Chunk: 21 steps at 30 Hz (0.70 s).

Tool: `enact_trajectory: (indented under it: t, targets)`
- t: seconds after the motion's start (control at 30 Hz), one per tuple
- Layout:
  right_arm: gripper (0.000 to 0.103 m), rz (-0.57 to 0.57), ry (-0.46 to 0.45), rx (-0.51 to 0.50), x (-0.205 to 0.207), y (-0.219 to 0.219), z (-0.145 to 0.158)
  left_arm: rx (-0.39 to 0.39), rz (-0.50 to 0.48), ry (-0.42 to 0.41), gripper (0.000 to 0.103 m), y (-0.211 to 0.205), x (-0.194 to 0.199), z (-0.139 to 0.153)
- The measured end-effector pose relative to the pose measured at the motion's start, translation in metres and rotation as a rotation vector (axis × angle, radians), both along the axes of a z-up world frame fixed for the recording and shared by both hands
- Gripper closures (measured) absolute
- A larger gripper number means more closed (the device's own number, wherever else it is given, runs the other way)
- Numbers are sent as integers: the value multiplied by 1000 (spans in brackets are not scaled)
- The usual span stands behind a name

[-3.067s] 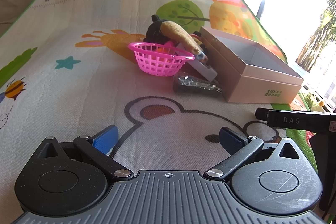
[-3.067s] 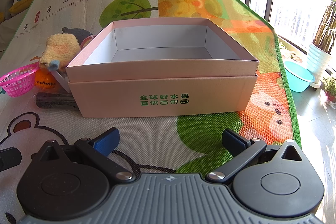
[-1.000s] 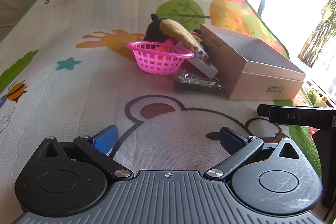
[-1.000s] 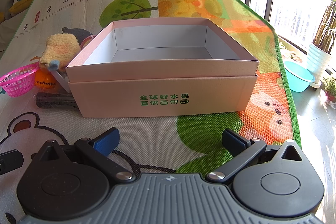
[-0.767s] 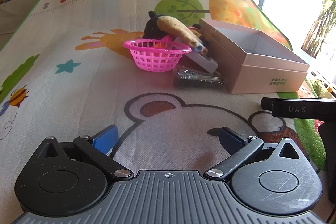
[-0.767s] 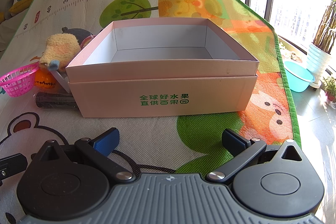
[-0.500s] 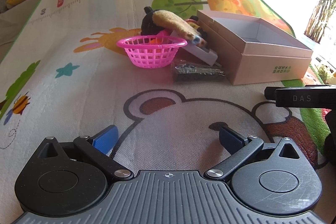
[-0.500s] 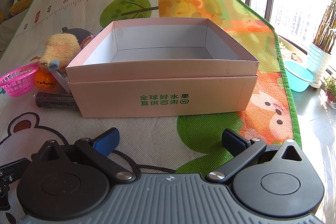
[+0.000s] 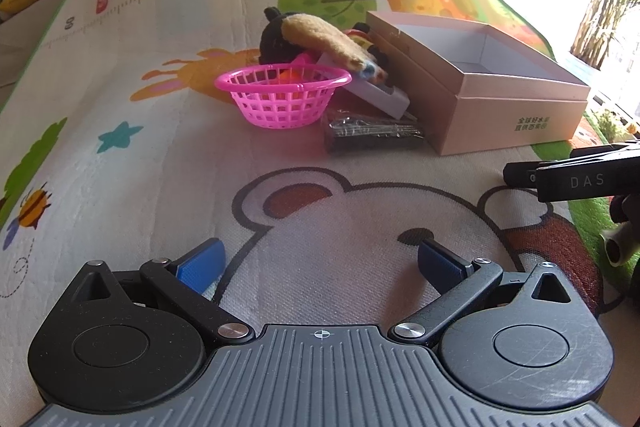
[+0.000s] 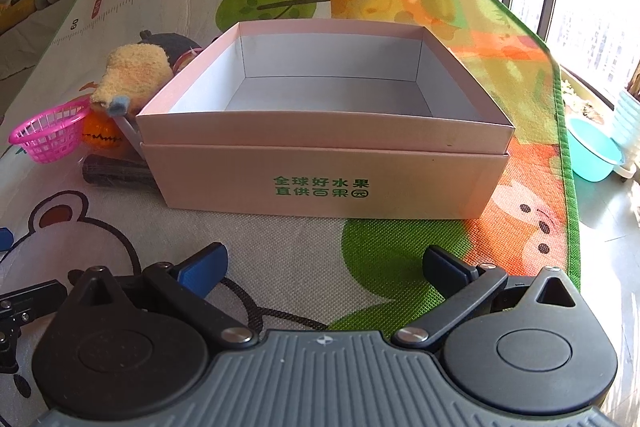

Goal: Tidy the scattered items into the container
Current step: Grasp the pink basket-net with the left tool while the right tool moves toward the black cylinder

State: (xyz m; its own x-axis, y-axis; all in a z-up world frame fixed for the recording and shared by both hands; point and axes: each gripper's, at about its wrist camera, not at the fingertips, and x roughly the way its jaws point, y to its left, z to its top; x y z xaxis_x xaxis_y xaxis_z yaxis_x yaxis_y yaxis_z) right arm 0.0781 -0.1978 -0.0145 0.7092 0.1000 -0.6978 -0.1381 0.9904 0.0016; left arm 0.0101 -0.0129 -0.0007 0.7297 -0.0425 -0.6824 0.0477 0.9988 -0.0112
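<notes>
**Left wrist view: both grippers spread, box empty, items piled beside it**

Left wrist view: nearest the lens, the left gripper [image 9: 320, 261] is seen with its blue-tipped fingers [image 9: 202, 261] set wide apart and nothing between them, over a bear drawing on the mat [image 9: 140, 155]. At the right edge, part of the right gripper's black body is seen, marked "DAS". Further out, a black bundle [image 9: 372, 139] lies flat on the mat, touching the near left corner of the box [image 9: 500, 115]. Just left of it, a pink basket [image 9: 284, 95] stands upright. Behind the basket, a white tray [image 9: 380, 95] is tilted against the box side, and a tan plush [image 9: 328, 43] is draped over it, with a dark plush [image 9: 276, 39] behind. A ruler scale is printed along the far part of the mat.

Right wrist view: the right gripper [image 10: 324, 263] is likewise held wide apart and empty, over a green patch of the mat [image 10: 380, 247]. A black cord [image 10: 272, 315] runs across the mat just ahead of its body. Straight ahead, the box [image 10: 328, 183] sits open, its white inside bare; green characters are printed on its front wall. To its left, the bundle [image 10: 116, 173], an orange ball [image 10: 104, 133], the basket [image 10: 50, 135] and the tan plush [image 10: 132, 75] are clustered against the box. Far right, off the mat, a turquoise basin [image 10: 592, 155] is seen on the floor.
</notes>
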Motion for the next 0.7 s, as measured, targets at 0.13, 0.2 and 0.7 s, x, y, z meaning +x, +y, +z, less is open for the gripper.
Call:
enact_trajectory:
  t: [0.13, 0.2, 0.7]
  targets:
    - [0, 9, 3, -3, 3, -4, -1, 6, -63, 29, 0, 5, 3, 3]
    - [0, 16, -1, -2, 2, -6, -1, -9, -89, 17, 0, 10, 4, 4]
    - [23, 332, -346, -167, -58, 54, 32, -26, 105, -210, 0, 44, 23, 45]
